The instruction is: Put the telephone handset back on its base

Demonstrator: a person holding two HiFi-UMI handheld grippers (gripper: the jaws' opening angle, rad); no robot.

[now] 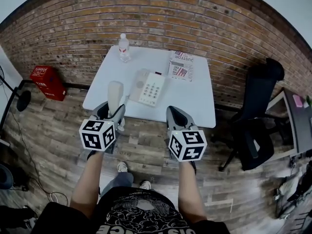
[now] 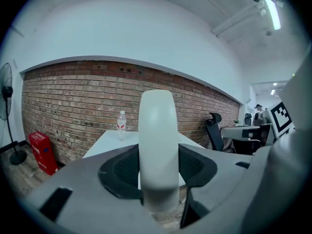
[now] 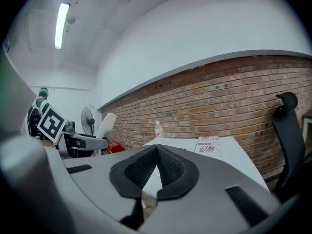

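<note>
A cream telephone handset [image 1: 115,94] stands upright, pinched between the jaws of my left gripper [image 1: 113,112] in front of the table's near left edge. In the left gripper view the handset [image 2: 158,145] fills the gap between the dark pads [image 2: 124,172]. The phone base [image 1: 150,87], with its keypad, lies in the middle of the white table [image 1: 195,104], and its cradle side is bare. My right gripper [image 1: 174,116] hovers shut and empty off the table's near edge, and its pads [image 3: 168,172] meet at the tips.
A water bottle [image 1: 124,48] stands at the table's far left and a printed magazine [image 1: 181,65] lies at the far right. A black office chair [image 1: 258,121] is to the right and a red box [image 1: 48,82] is by the brick wall on the left.
</note>
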